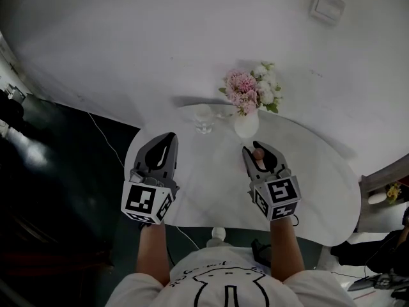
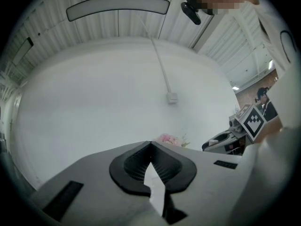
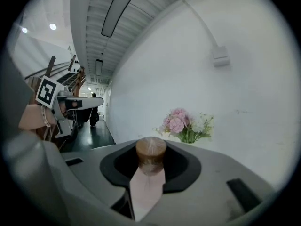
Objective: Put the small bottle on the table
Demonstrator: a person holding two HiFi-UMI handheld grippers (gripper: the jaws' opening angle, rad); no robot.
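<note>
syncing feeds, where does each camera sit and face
Head view: on the head, steeply down at the table; forearms, left gripper, right gripper.
Left gripper view: on that gripper, along shut empty jaws to the wall; right gripper at right.
Right gripper view: on that gripper, along jaws clamping the small bottle toward the flowers; left gripper at left.
Shared: flowers, all three.

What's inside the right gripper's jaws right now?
The small bottle, clamped by the right gripper: its brown cap and pale pinkish body show. The jaws cover its base.
</note>
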